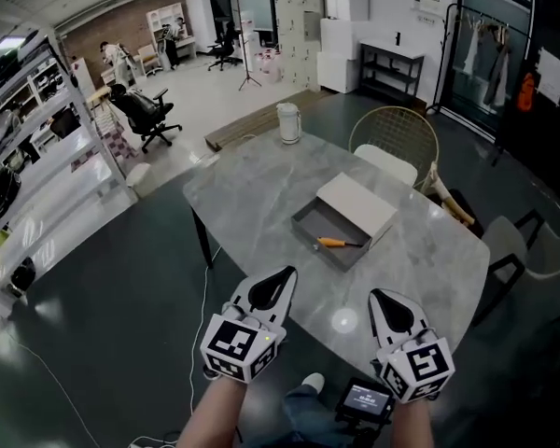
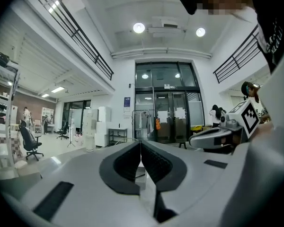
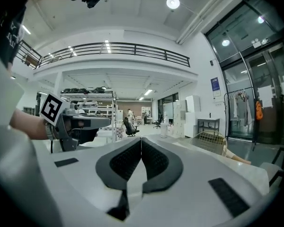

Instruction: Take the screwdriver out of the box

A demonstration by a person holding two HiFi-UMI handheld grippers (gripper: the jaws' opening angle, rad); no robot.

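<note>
Screwdriver (image 1: 336, 243) lies in the open box (image 1: 315, 224) on the bench (image 1: 252, 194), long axis left-right, far of and between left gripper (image 1: 282, 278) and right gripper (image 1: 381, 297), both empty with fingers pressed together, neither clearly nearer.

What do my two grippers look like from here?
Both match: the left gripper and right gripper have pale grey shells, tongs lined with black ribbed pads, and a white cube of black square markers at the back.
</note>
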